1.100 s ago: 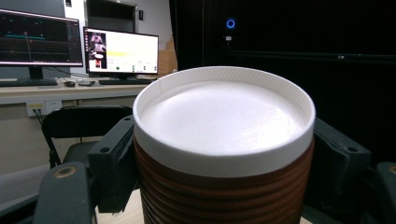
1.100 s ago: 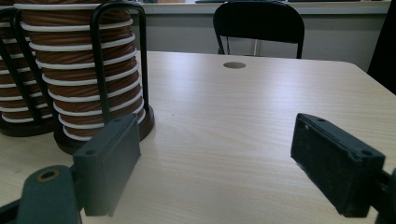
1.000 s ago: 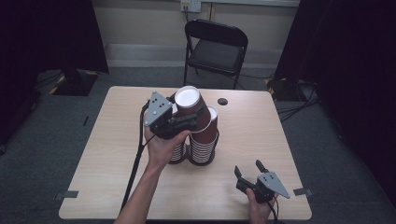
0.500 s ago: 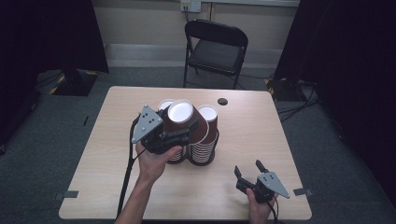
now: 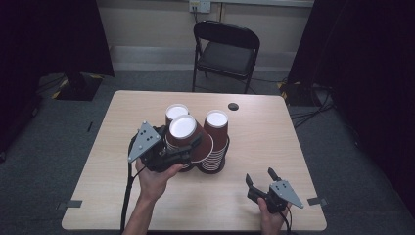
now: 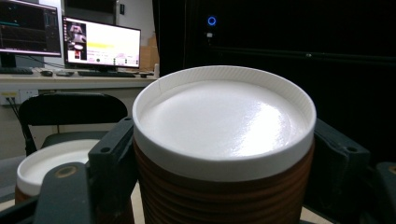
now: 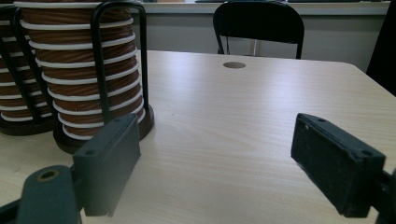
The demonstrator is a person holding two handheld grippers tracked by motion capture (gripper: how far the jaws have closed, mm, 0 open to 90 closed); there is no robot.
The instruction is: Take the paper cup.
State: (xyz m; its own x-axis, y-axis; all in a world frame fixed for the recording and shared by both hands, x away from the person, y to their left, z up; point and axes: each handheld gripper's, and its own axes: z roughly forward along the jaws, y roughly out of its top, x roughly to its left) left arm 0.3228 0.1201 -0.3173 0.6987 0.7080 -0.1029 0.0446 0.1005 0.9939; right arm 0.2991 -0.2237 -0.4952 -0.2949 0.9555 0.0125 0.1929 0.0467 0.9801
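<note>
1. Since the earlier frames, the left gripper [image 5: 183, 147] had carried its brown paper cup [image 5: 188, 139] down and toward the near left, off the top of the cup stacks and lower in front of them; the right gripper [image 5: 262, 178] had kept its place at the near right of the table [image 5: 274, 132].

2. At the left of the high view, the person's left hand [image 5: 155, 178] held the left gripper over the middle of the table. Its jaws were closed on the brown ribbed cup, one pad on each side of the wall just under the white rim (the left gripper view showed the cup [image 6: 224, 154] upside down, white base uppermost, between the two black jaws). The cup was tilted and off the table, just in front of the stacks.

3. In the middle stood the stacks of cups [image 5: 215, 142], upside down, in black wire holders. One stack [image 5: 176, 111] rose behind the held cup; another stood just to its right. The right gripper view showed ribbed brown sides and white rims inside a black wire frame [image 7: 119, 60].

4. A small dark round hole [image 5: 233, 106] lay in the table behind the stacks, and a black folding chair [image 5: 225, 49] stood beyond the far edge.

5. At the right, the right gripper rested low near the front edge, its jaws spread wide with nothing but bare tabletop between them.
</note>
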